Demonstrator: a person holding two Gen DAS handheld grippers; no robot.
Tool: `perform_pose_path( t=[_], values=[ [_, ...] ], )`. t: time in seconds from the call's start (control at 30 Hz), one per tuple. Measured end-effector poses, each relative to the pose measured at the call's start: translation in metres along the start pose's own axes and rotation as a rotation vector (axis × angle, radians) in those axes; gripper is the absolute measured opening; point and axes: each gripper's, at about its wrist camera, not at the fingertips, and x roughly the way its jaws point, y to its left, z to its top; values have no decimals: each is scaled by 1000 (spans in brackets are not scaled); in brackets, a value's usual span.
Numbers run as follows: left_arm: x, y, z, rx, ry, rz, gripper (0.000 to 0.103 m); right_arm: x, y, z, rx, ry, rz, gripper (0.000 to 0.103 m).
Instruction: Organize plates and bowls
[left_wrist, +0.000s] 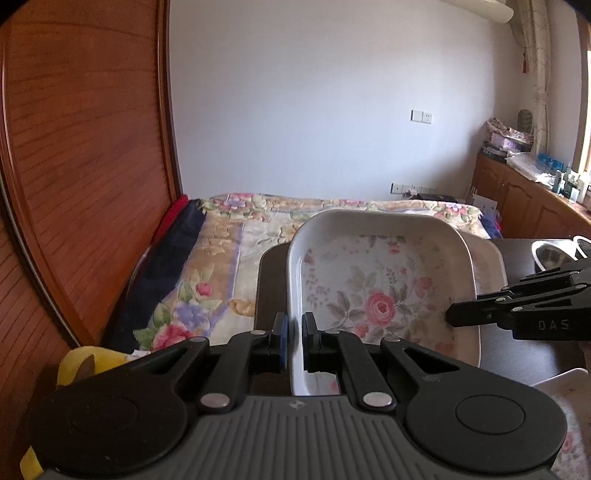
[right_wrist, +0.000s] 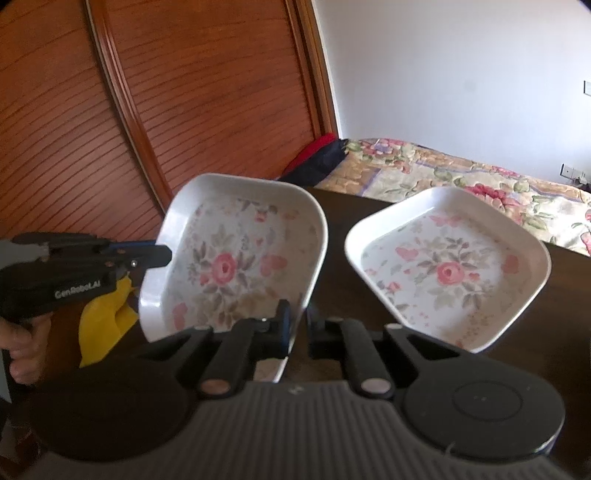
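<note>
Left gripper (right_wrist: 162, 254): I have it clamped on the left rim of the square white rose-patterned dish (right_wrist: 236, 258); from its own camera the blue pads (left_wrist: 284, 332) pinch the wall.
Held dish: it is tilted, apparently lifted off the dark brown wooden table (right_wrist: 369, 210), with both tools on opposite rims.
Right gripper (right_wrist: 297, 325): I see its jaws drawn together on the near right rim of the same dish.
Second dish (right_wrist: 450, 269): a matching square floral dish lies flat on the table just beside the held one, apart from it.
Yellow cloth (right_wrist: 107, 325): it lies at the table's left edge, below the held dish.
Step in hand: I judge this to be carrying the first dish toward its twin.
Next move: it calls for levelling the dish, centring it over the second, then lowering to nest.
</note>
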Motion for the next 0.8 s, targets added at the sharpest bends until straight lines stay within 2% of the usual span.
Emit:
perform_pose_path(
  t=[0.4,0.8],
  values=[
    [-49,-37,13,46,-82,-12,23,-55,-2,1,-5,-95,-16,9],
    [-89,-84,2,88,-115,-40,23,-113,-13,-24,11,-156,-37,9]
  ],
)
